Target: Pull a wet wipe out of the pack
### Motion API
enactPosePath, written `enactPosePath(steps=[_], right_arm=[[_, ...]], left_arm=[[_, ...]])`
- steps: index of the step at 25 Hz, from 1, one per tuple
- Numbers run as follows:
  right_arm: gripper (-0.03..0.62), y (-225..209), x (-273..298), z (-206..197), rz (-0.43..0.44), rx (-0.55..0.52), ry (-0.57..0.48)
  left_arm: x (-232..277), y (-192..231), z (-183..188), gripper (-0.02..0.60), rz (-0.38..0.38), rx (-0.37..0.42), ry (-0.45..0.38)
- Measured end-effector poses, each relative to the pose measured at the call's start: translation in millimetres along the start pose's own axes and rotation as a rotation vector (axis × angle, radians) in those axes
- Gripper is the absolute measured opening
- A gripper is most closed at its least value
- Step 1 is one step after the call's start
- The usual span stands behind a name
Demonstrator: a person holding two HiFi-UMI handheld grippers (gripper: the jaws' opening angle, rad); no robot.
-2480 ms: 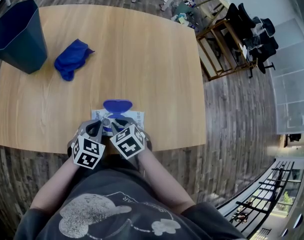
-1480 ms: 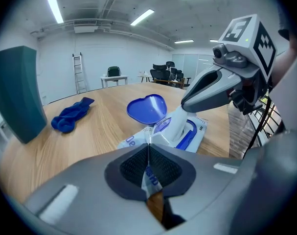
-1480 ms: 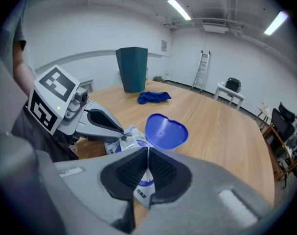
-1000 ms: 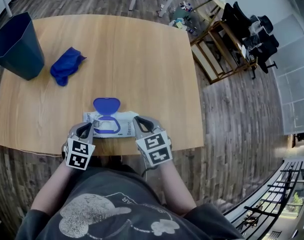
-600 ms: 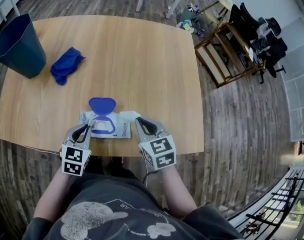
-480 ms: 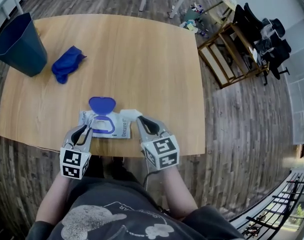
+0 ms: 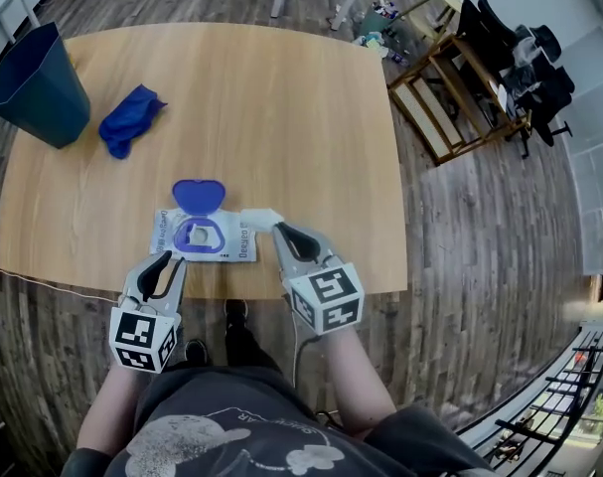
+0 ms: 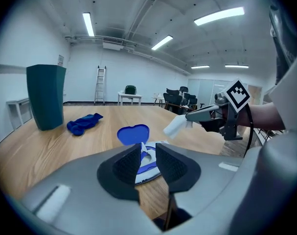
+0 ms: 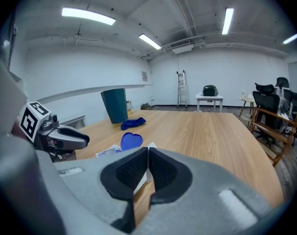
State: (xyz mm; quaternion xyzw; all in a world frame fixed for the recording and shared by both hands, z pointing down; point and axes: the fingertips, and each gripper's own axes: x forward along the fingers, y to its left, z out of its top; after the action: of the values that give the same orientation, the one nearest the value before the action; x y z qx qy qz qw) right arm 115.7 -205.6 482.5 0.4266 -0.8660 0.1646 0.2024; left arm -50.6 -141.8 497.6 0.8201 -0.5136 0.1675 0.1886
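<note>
Wet wipe pack [image 7: 231,244] lies flat near the front edge of the table [image 7: 281,117], blue heart-shaped lid [image 7: 199,195] flipped open. Right gripper [image 7: 278,229]: jaws pressed together on a white wet wipe [image 7: 260,216], at the pack's right end. Left gripper [image 7: 168,263]: raised just in front of the pack's left end, jaws opening, nothing between them (pack shows beyond the gap). Blue cloth [image 7: 130,119] and dark bin [image 7: 38,82] at the far left corner

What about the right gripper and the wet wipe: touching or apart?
Touching: the left gripper view shows the right gripper shut on one end of the wet wipe.
</note>
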Motion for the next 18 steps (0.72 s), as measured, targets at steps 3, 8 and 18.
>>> enactPosePath(steps=[3,8,18], right_arm=[[0.004,15.4,-13.4,-4.9,-0.021,-0.009,0.002],[0.005,59.2,-38.2,-9.9,-0.069,-0.008,-0.02],[0.004,169.3,-112.0,-36.0,-0.136,-0.064,-0.072]], left_arm=[[-14.5,-4.8,-1.9,0.11,-0.029,0.012,-0.022],[-66.1,6.0,-9.2,0.09,-0.029,0.003,-0.082],[-181.4,12.4,-32.7,0.018,-0.078,-0.037,-0.203]])
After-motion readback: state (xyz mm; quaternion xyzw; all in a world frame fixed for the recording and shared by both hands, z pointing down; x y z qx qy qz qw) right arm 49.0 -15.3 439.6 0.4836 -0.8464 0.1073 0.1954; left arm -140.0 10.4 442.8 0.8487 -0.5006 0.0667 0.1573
